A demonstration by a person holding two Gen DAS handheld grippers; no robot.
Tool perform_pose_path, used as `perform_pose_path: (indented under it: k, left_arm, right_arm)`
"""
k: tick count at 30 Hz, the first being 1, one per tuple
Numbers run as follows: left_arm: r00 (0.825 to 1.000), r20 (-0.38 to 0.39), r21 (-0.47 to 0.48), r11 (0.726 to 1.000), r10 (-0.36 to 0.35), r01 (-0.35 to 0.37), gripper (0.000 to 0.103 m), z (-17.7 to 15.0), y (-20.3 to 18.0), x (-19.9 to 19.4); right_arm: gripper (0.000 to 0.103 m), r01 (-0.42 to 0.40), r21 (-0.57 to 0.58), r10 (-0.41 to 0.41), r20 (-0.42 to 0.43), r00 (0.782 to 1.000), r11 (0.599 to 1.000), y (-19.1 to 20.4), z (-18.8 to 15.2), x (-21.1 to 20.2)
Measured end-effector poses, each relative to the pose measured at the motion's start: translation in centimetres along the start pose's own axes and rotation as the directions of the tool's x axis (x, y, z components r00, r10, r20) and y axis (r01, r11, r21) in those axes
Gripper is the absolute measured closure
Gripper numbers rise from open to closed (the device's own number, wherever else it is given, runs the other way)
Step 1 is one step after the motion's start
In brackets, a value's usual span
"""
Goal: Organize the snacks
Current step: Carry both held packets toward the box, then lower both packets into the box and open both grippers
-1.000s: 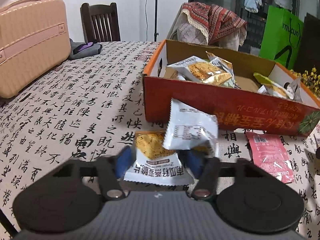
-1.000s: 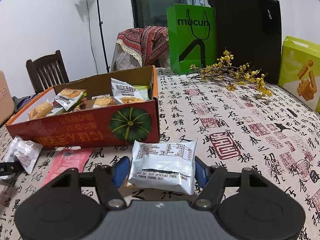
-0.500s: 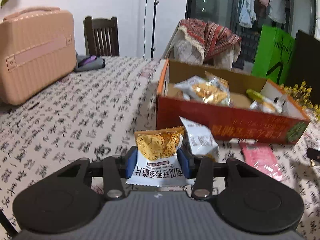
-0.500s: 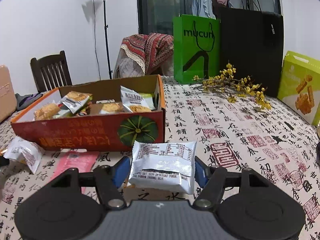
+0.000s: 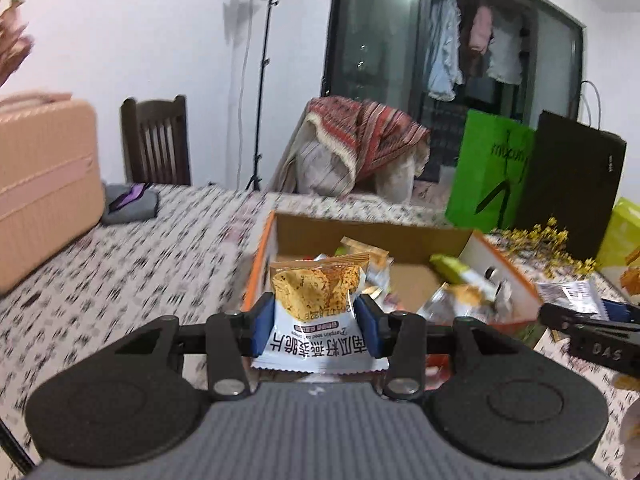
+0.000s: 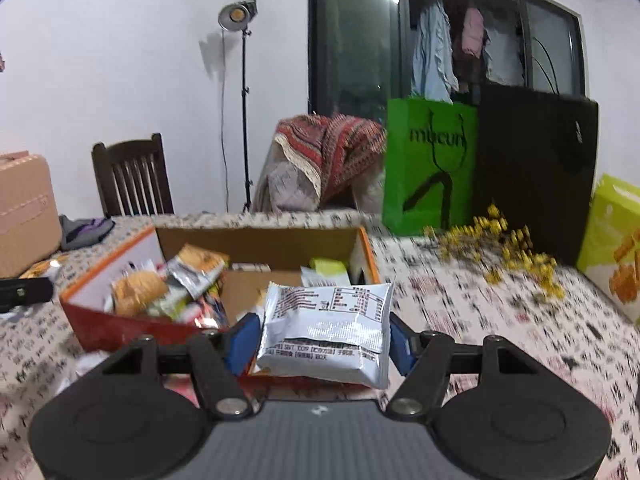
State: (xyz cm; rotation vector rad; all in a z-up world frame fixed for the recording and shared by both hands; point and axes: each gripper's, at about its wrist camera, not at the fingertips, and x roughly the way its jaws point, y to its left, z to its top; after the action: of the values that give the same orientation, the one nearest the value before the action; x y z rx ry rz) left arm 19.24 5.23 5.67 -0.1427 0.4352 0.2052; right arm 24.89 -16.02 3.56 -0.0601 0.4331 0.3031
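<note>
Crinkly white-and-orange snack packet [image 5: 316, 312] sits pinched in my left gripper [image 5: 316, 322]; my right gripper [image 6: 322, 340] clamps a silvery foil pouch [image 6: 326, 330] over the orange cardboard box [image 6: 100, 326].

Two clamped snack packets [image 5: 316, 312] [image 6: 326, 332] above box [image 6: 260, 244]

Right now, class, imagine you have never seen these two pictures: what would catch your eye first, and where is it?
First, the snack packets up front: the left gripper clamps an orange-and-white snack packet, the right gripper a silver packet. Behind them, mid-table, sits the orange cardboard box heaped with snacks. At the back right, a bright green bag stands beside a black bag.
</note>
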Motion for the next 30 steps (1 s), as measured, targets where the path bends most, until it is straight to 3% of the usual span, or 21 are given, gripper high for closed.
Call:
perform_pose_path:
  k: [14, 23, 26, 30]
  left_arm:
    - [0.998, -0.023, -0.015, 0.999, -0.05, 0.05, 0.058, 3.9, -3.2, 6.9]
    - [0.998, -0.055, -0.045, 0.999, -0.025, 0.023, 0.058, 3.3, -2.2, 11.6]
    - [0.998, -0.055, -0.015, 1.0, -0.021, 0.02, 0.058, 2.5, -2.1, 12.1]
    - [0.997, -0.063, 0.0, 0.999, -0.038, 0.038, 0.057, 1.9, -2.1, 12.4]
  right_arm:
    - [0.037, 0.005, 0.001, -0.005, 0.029, 1.0, 1.0, 1.7, 4.8, 6.2]
    - [0.037, 0.008, 0.024, -0.008, -0.003, 1.0, 1.0, 1.3, 3.0, 10.4]
    - [0.05, -0.006, 0.018, 0.006, -0.02, 1.0, 1.0, 1.1, 2.4, 10.8]
    - [0.051, -0.014, 0.008, 0.014, -0.023, 1.0, 1.0, 1.0, 1.9, 10.9]
